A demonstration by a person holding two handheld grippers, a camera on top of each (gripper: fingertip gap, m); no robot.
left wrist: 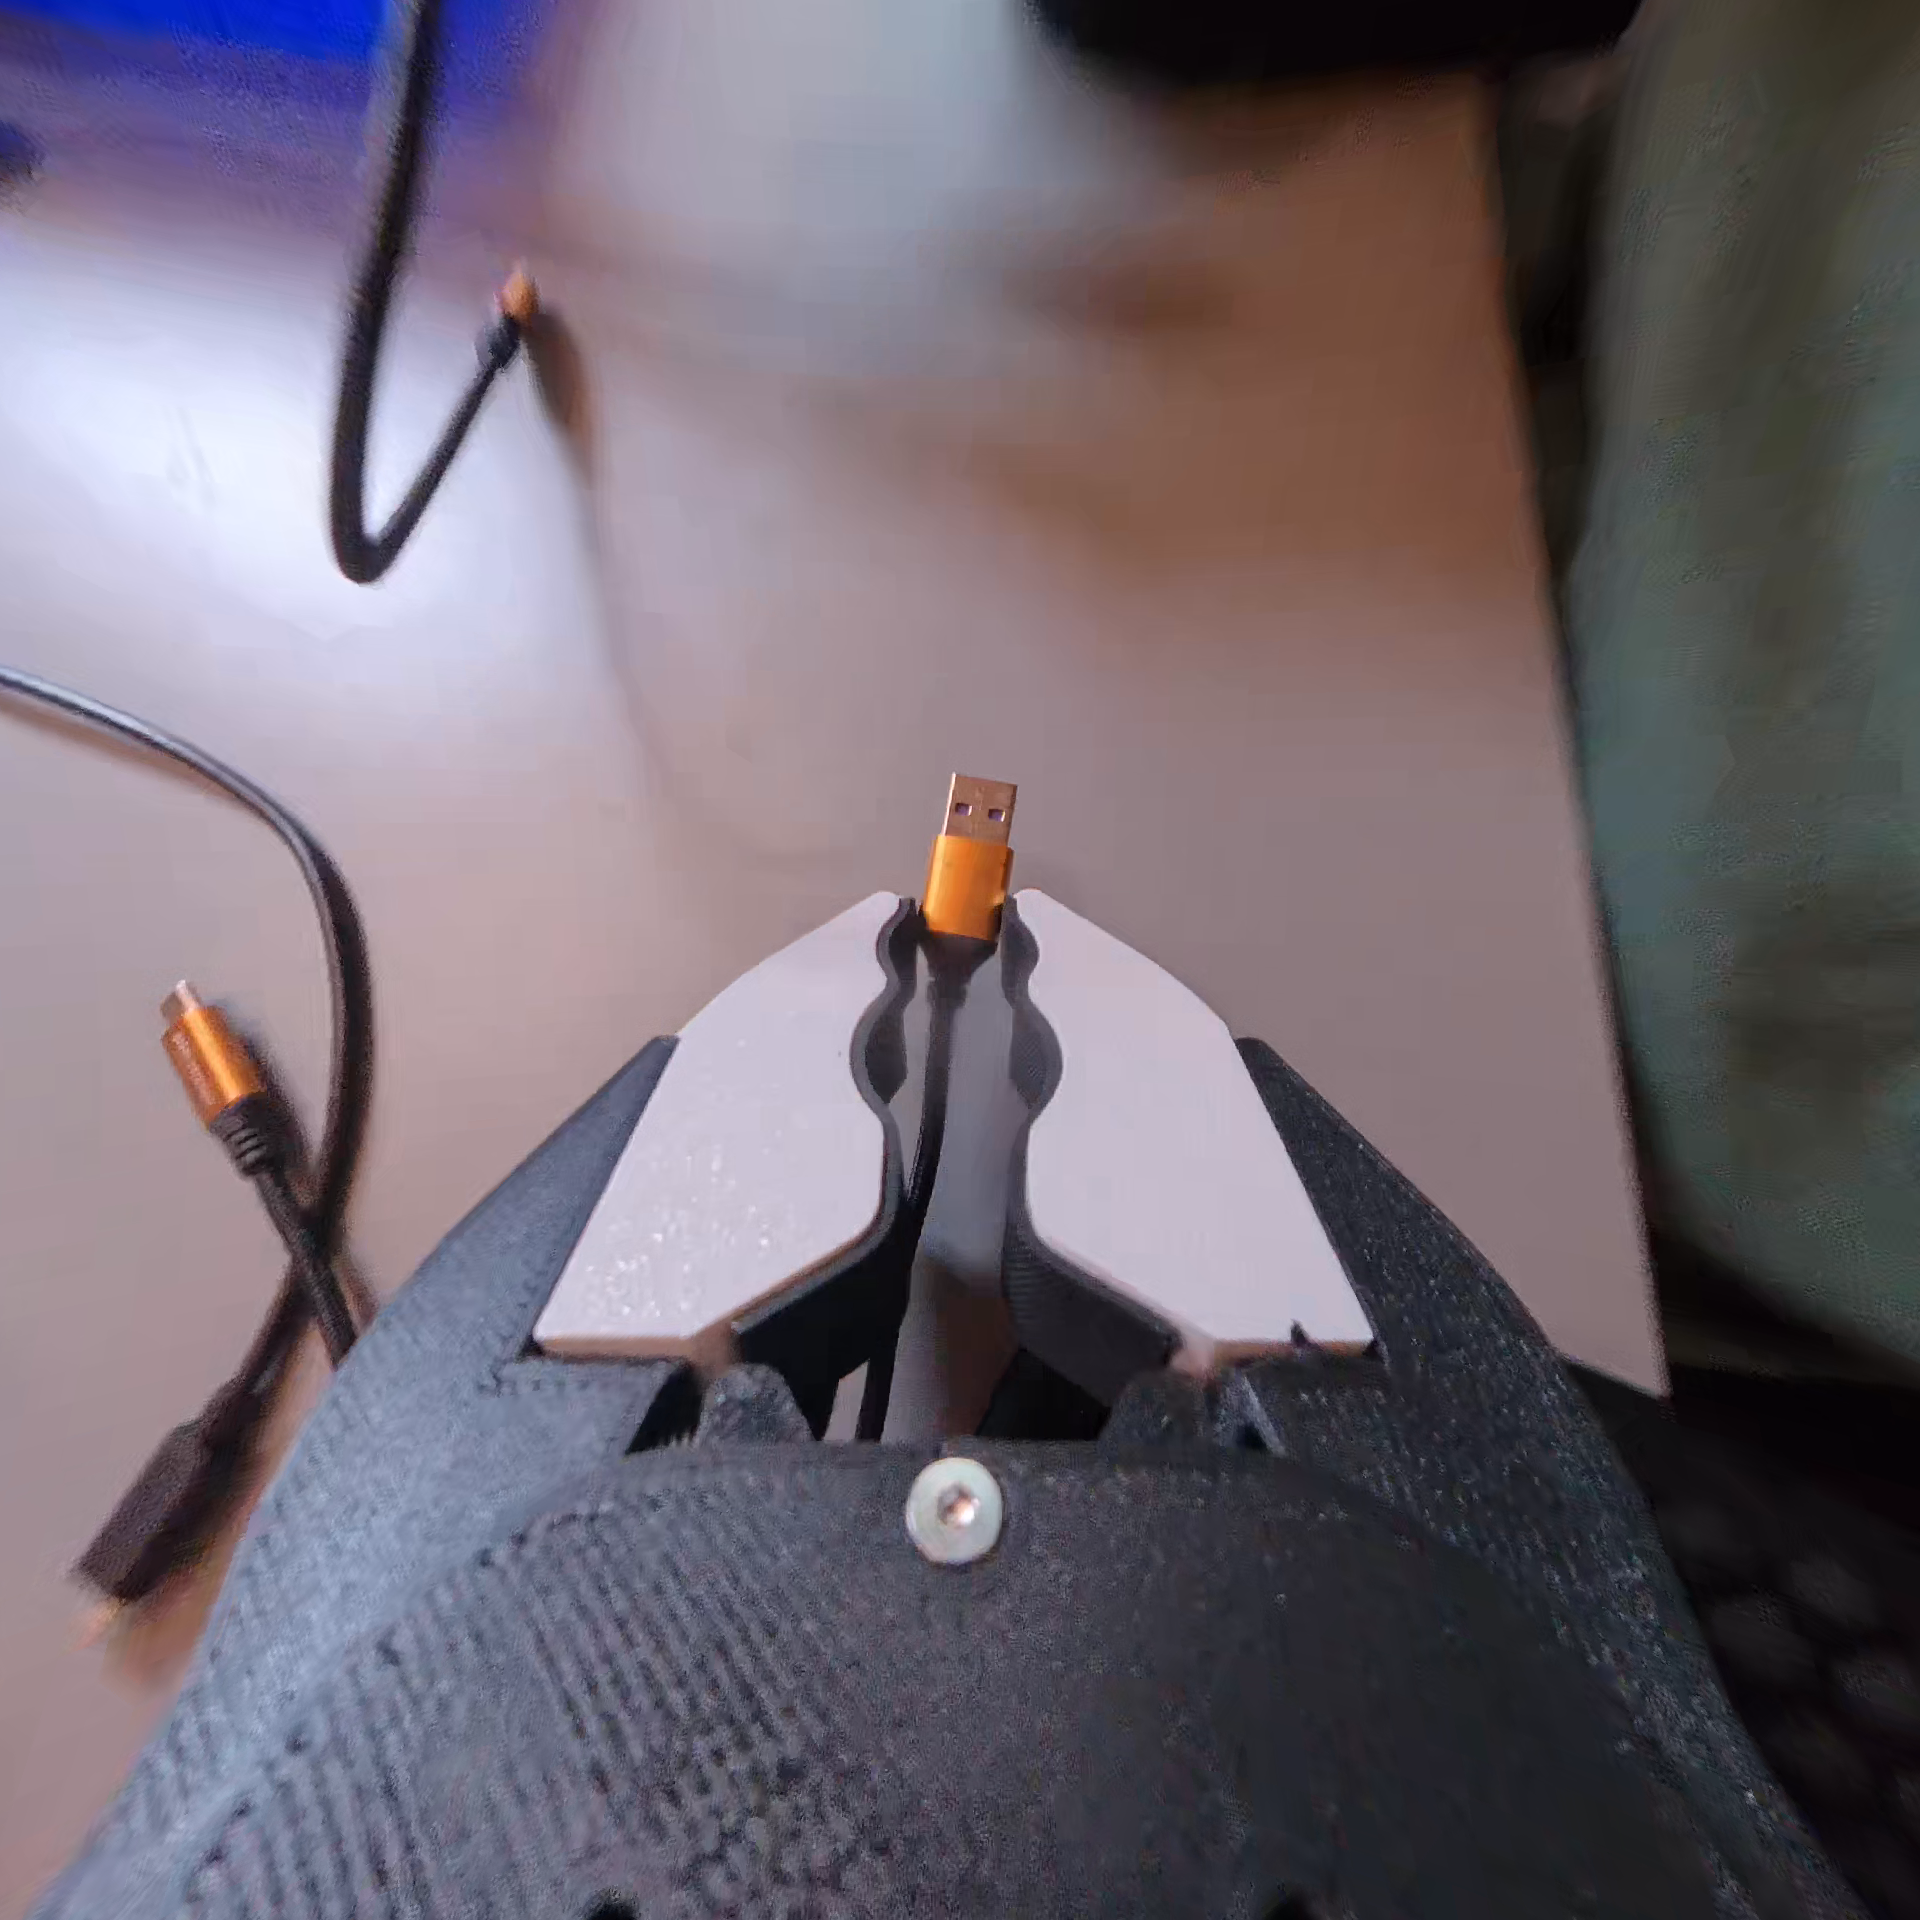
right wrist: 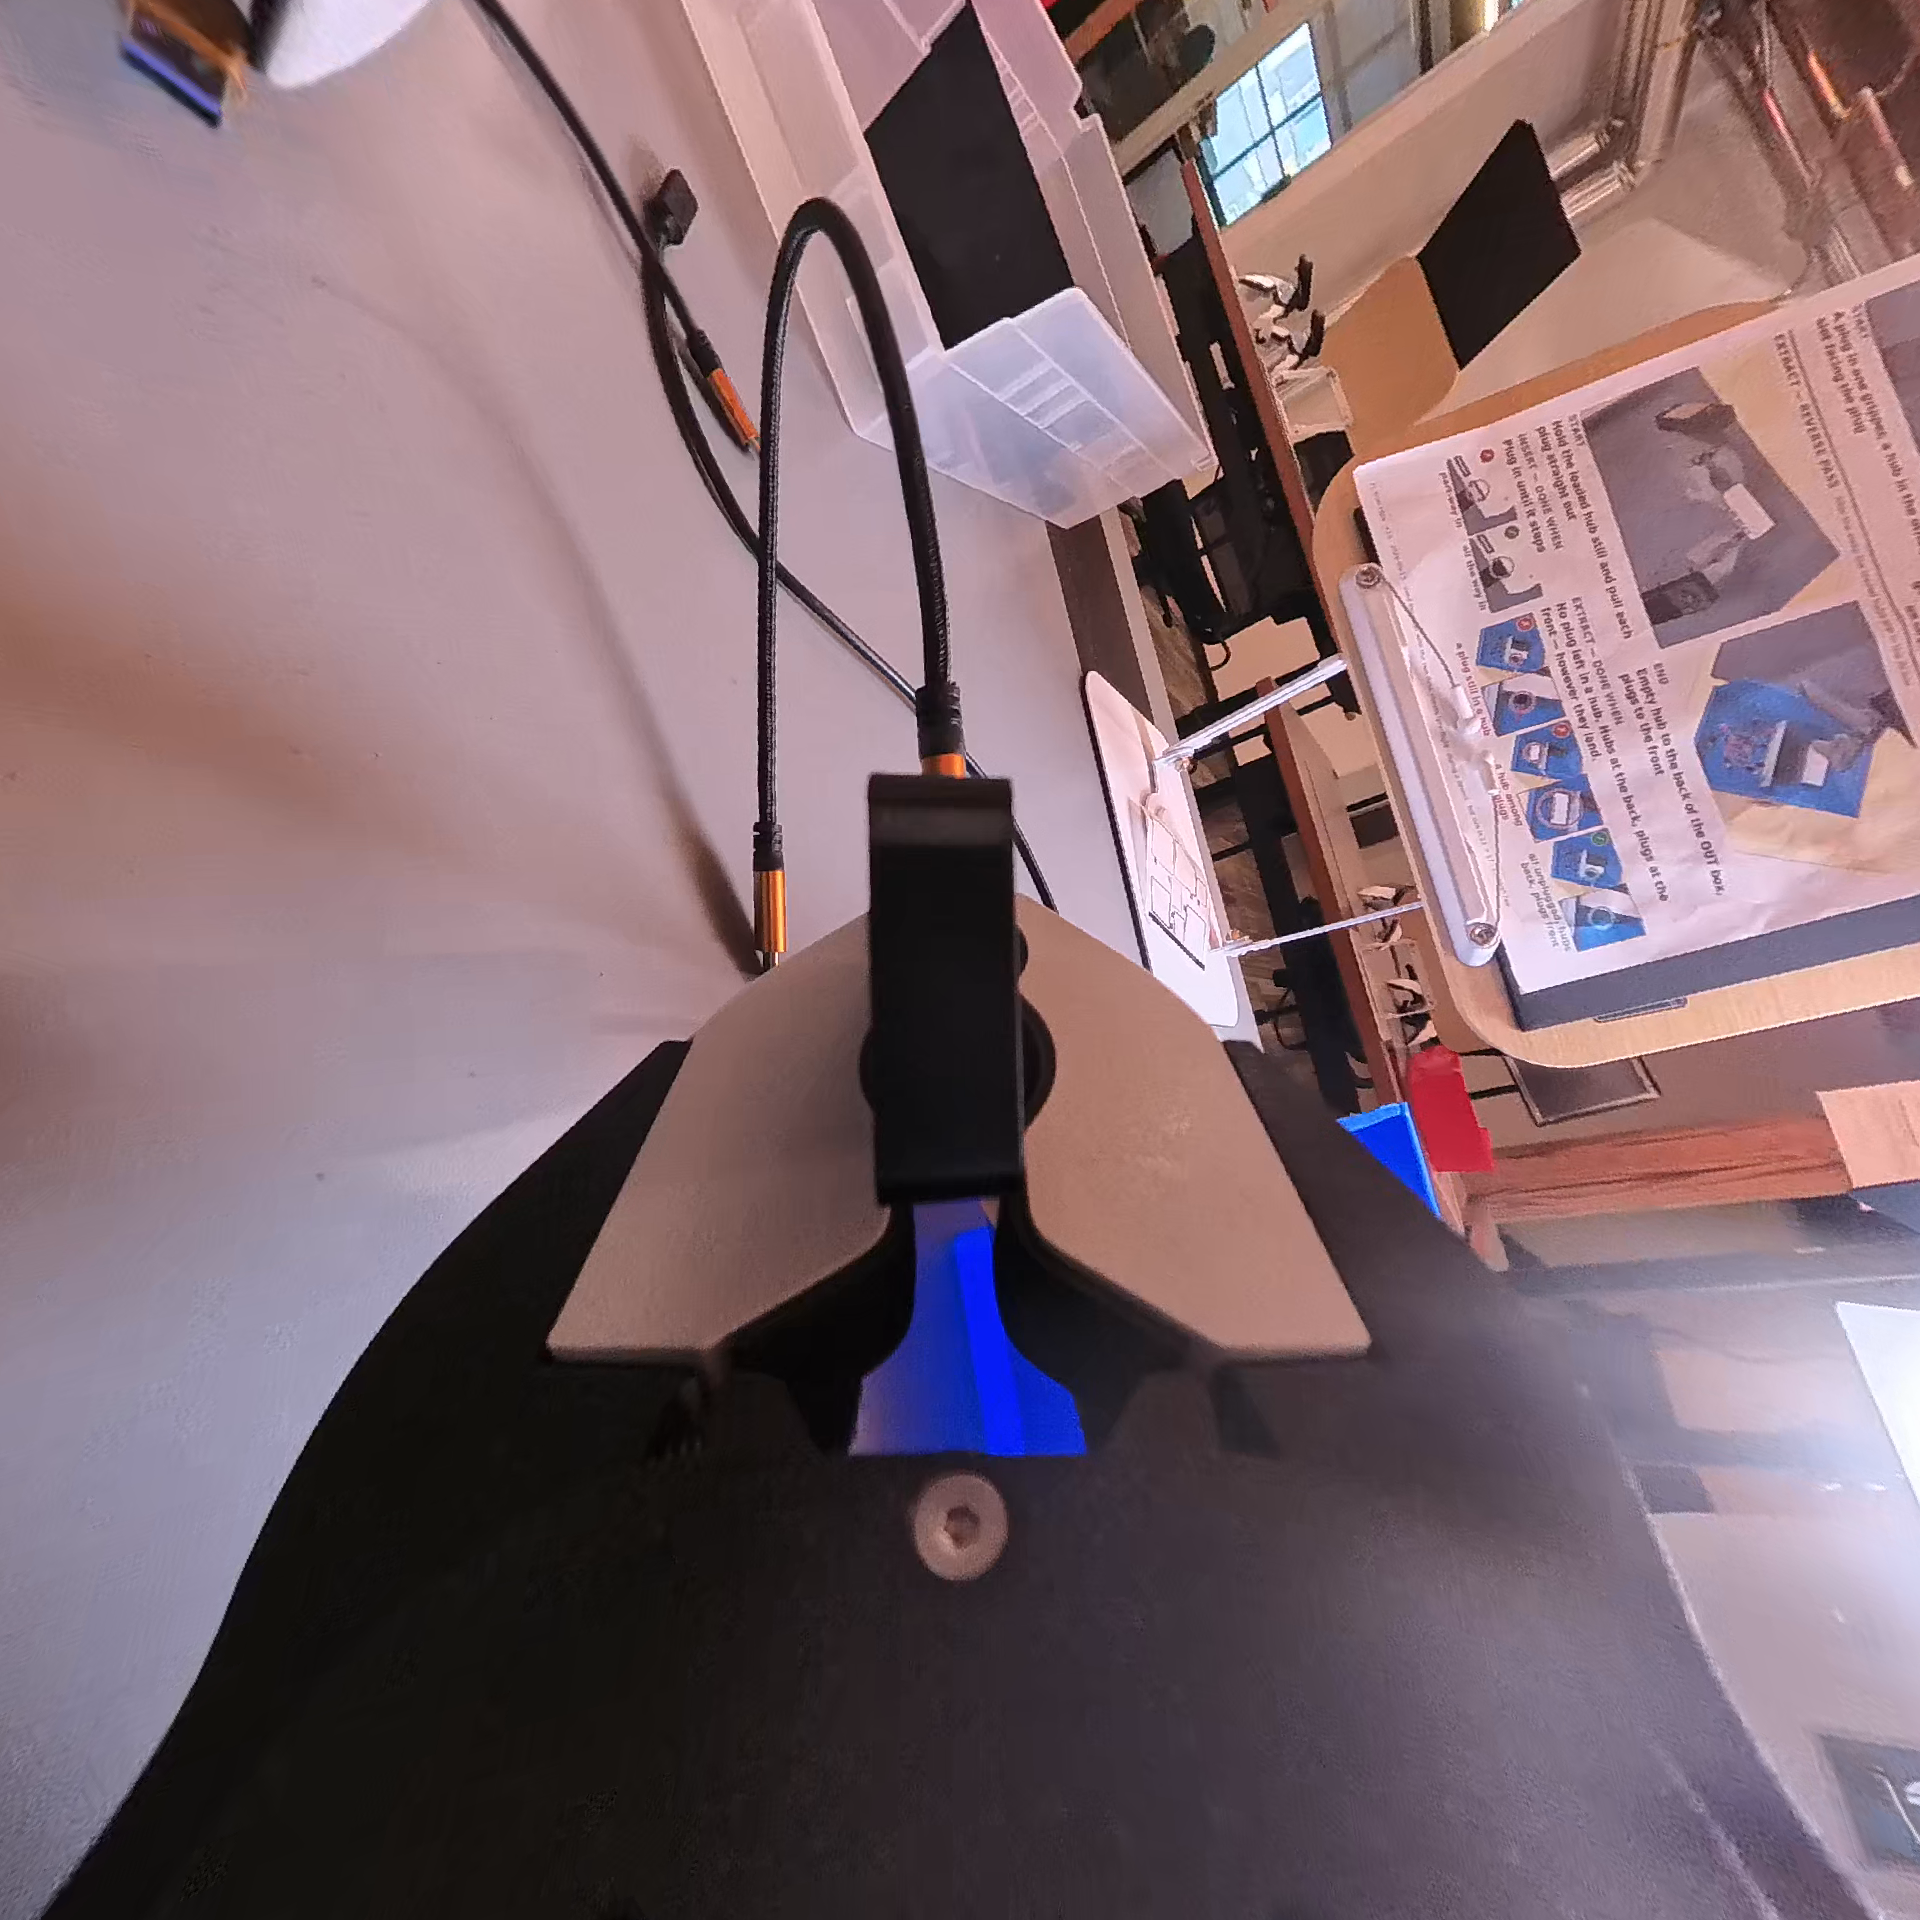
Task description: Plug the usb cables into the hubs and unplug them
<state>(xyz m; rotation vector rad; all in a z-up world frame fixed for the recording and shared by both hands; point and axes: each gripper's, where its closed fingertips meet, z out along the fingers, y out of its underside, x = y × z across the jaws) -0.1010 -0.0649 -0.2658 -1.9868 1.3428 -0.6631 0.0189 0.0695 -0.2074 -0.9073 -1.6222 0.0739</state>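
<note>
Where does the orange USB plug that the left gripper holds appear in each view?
Left wrist view: the orange USB plug is at the centre, clamped in the left gripper, with its metal end pointing forward.
Right wrist view: a blurred orange piece in the top left corner may be it; I cannot confirm.
Shared landmark: the pale table with loose black cables lying on it.

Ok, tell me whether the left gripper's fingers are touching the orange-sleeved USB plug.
Touching. The left wrist view shows both grey fingers pressed against the orange-sleeved USB plug, its metal tip sticking out beyond them.
</note>
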